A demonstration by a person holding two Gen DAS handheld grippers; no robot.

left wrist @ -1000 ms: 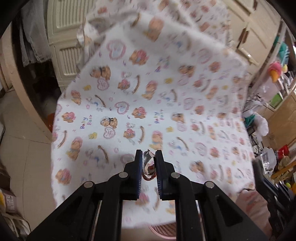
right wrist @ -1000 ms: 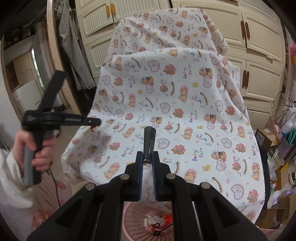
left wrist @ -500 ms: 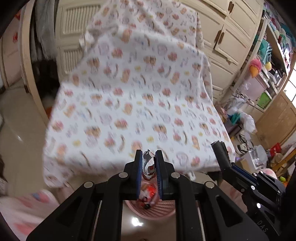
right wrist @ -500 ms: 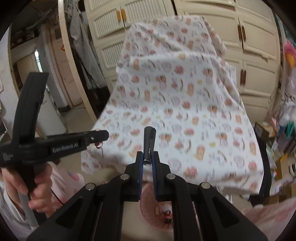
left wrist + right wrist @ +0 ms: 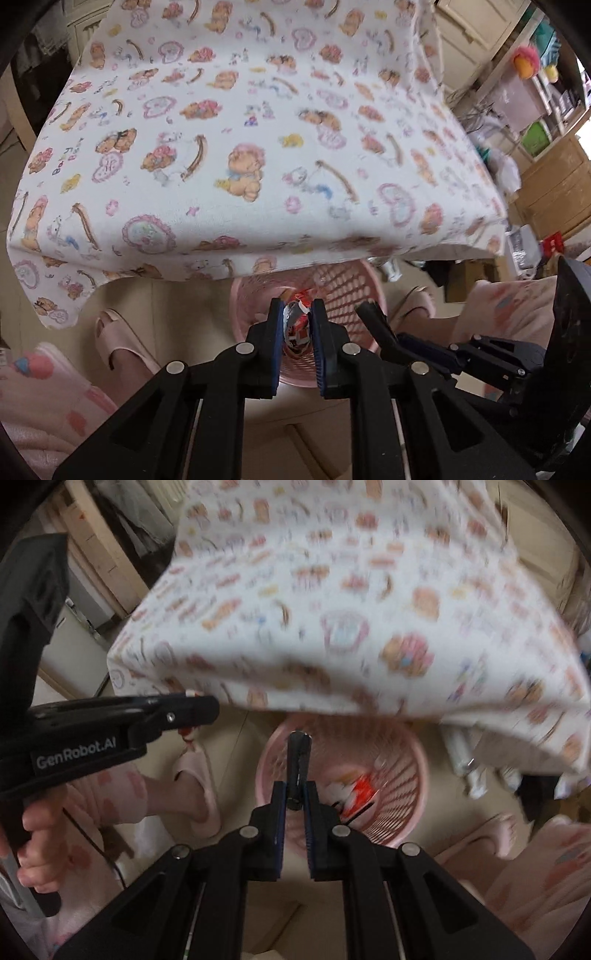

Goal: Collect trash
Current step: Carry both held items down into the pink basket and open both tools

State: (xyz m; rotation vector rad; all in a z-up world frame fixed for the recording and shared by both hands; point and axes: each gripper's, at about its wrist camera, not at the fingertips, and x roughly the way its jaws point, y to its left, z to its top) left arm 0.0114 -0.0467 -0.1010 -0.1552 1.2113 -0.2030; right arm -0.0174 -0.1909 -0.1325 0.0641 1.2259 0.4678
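A pink perforated waste basket [image 5: 343,291] stands on the floor below the front edge of a bear-print cloth [image 5: 240,129]; it also shows in the right wrist view [image 5: 406,768] with red and white trash inside. My left gripper [image 5: 297,314] is shut on a crumpled red-and-silver wrapper [image 5: 295,326] above the basket. My right gripper [image 5: 295,790] is shut on a black marker [image 5: 297,760] that sticks up over the basket's near rim. The left gripper shows in the right wrist view [image 5: 195,710] at left, the right gripper in the left wrist view [image 5: 373,314].
The person's feet in pink slippers [image 5: 118,343] [image 5: 199,786] flank the basket. Cream cabinets [image 5: 476,26] stand behind the cloth. Cluttered shelves and wooden furniture [image 5: 546,177] fill the right side. Tiled floor [image 5: 229,915] lies under the grippers.
Both grippers have dropped from facing the cloth to pointing down over the basket, still holding the wrapper and the marker. The basket now fills the lower middle of both views.
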